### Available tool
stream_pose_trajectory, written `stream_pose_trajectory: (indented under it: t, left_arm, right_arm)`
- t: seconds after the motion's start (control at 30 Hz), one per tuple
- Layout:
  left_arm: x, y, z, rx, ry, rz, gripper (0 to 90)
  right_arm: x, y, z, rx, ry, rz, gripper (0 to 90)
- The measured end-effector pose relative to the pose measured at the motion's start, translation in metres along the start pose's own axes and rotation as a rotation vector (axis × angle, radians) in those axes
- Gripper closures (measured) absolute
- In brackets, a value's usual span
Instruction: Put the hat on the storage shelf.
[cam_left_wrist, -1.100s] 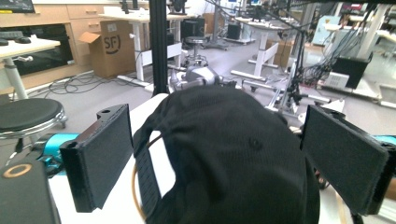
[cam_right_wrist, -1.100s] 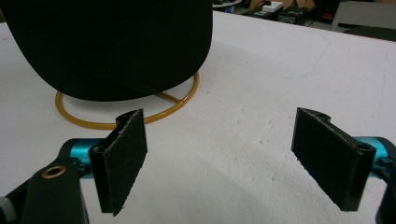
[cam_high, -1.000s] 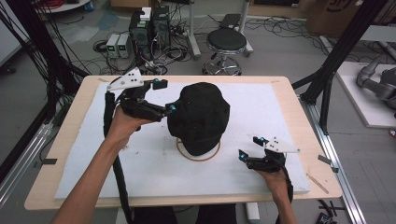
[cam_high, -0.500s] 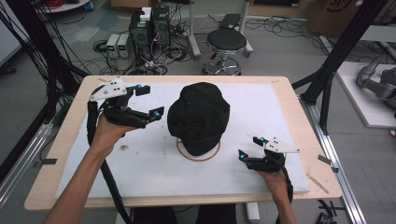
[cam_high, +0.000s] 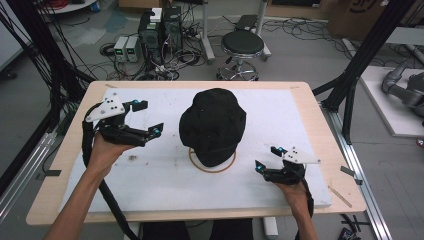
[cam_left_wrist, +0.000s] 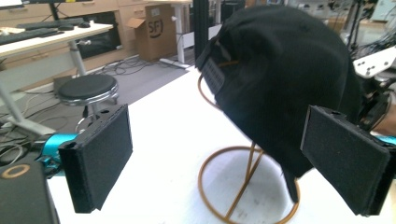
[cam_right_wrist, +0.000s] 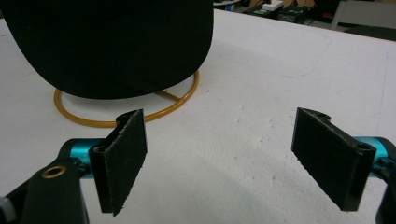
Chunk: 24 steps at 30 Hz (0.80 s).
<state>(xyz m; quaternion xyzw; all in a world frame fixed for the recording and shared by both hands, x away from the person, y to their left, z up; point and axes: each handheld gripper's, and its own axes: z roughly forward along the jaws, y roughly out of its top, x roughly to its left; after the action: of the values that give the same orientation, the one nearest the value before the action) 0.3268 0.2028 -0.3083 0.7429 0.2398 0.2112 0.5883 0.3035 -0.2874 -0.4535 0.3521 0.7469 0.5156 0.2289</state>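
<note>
Two grippers flank a black cap (cam_high: 213, 125) perched on a gold wire stand (cam_high: 212, 162) mid-tabletop (cam_high: 300, 120) — the left gripper (cam_high: 148, 118) raised beside it, the right gripper (cam_high: 266, 157) low near the stand — both spread wide, holding nothing.

the black cap (cam_high: 213, 125) hides most of the gold wire stand (cam_high: 212, 167) under it.
</note>
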Motion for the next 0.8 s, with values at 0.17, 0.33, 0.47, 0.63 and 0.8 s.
stream_pose_trajectory:
  t: [0.17, 0.33, 0.47, 0.63, 0.8]
  left_arm:
    - [0.000, -0.017, -0.008, 0.029, 0.019, 0.005, 9.1]
    - [0.003, -0.034, -0.018, 0.033, 0.055, -0.008, 9.1]
    - [0.002, -0.045, -0.025, 0.030, 0.075, 0.000, 9.1]
    - [0.001, -0.057, -0.030, 0.032, 0.097, 0.008, 9.2]
    - [-0.001, -0.070, -0.031, 0.035, 0.119, 0.021, 9.2]
  right_arm:
    - [0.000, 0.000, 0.000, -0.002, -0.003, 0.001, 18.5]
    - [0.001, 0.000, 0.000, -0.002, -0.005, -0.003, 18.5]
    - [0.000, 0.000, 0.000, 0.000, -0.003, -0.002, 18.5]
    - [0.000, 0.000, 0.000, -0.004, -0.005, -0.006, 18.5]
    - [0.000, 0.000, 0.000, -0.003, -0.006, -0.006, 18.5]
